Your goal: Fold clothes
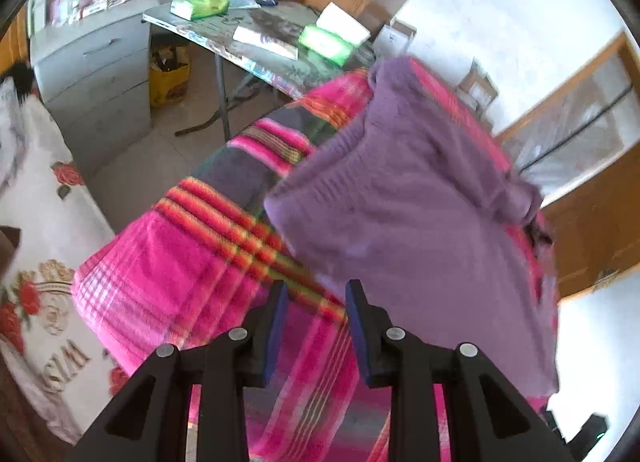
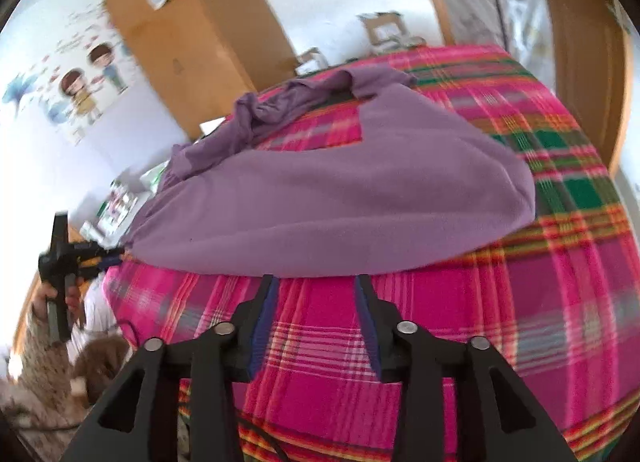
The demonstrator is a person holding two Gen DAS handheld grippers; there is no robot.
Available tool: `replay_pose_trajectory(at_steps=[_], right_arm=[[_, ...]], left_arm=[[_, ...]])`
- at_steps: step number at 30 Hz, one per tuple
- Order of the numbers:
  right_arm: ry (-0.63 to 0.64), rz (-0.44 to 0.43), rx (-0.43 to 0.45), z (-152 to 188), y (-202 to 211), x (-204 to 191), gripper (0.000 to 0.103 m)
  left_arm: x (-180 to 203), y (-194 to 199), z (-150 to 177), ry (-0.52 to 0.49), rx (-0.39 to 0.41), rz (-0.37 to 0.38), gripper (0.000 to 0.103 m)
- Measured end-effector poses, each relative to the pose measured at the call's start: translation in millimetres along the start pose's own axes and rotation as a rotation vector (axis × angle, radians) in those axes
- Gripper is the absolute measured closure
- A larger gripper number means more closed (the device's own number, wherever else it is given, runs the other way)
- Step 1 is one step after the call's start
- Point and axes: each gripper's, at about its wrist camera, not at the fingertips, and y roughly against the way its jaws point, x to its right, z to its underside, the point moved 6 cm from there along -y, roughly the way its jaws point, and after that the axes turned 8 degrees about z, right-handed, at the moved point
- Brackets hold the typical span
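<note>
Purple garment (image 2: 320, 198) lies spread on a pink plaid blanket (image 2: 460, 326), one part bunched at its far end. Right gripper (image 2: 316, 282): jaws apart, nothing between them, tips just short of the garment's near edge. Left gripper (image 1: 316, 288): jaws partly apart, empty, over the blanket beside the garment. Yellow box (image 1: 168, 78) under a folding table (image 1: 280, 62), contents unclear. Green packs (image 1: 200, 2) on the table; labels unreadable.

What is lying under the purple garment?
The purple garment lies on a pink plaid blanket, which shows all around it. What the blanket itself covers, and anything beneath the garment's middle, is hidden.
</note>
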Motion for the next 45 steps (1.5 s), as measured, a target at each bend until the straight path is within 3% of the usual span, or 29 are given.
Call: replay_pose_trajectory(at_steps=[7,16,18,20,23,26,28,33,36,40,45], right_arm=[[-0.168,0.010,-0.015,-3.2,-17.6,10.7,0.037],[-0.354,-0.020,0.029,-28.2,-33.7,30.2,0.036],[-0.368,-0.013,0.031,-31.4,-35.5,32.3,0.039],[-0.395,0.012,0.027,-31.8,-36.9,37.5,0.056],[-0.455,0.021,0.026,-30.4,-40.0,49.4,0.078],[-0.463,0.028,0.031,-28.0,-40.3,53.7,0.090],[-0.451,0.030,0.045,-27.7,-39.3,53.1,0.093],[-0.472,0.005,0.087,-30.1,-32.5,55.1,0.096],[-0.453,0.015,0.095,-30.6,-31.1,53.9,0.096],[-0.445,0.017,0.100,-30.0,-30.5,54.1,0.096],[-0.443,0.006,0.094,-28.5,-32.3,56.2,0.096]], left_arm=[[3.6,-10.3,-12.9,0.020,-0.003,0.035,0.069],[-3.2,-16.6,-23.2,0.106,0.009,0.111,0.069],[-6.6,-16.0,-23.4,0.133,0.012,0.117,0.073],[-10.8,-15.4,-23.3,0.163,0.019,0.124,0.082],[-15.1,-15.6,-22.2,0.193,0.021,0.143,0.087],[-14.5,-15.0,-21.6,0.188,0.027,0.145,0.090],[-11.8,-13.8,-20.7,0.182,0.034,0.153,0.095],[-3.0,-7.4,-21.6,0.140,0.070,0.157,0.095],[-3.4,-11.4,-21.2,0.136,0.050,0.134,0.091],[-3.4,-15.5,-18.5,0.143,0.036,0.140,0.073],[-0.3,-17.9,-19.3,0.132,0.028,0.125,0.069]])
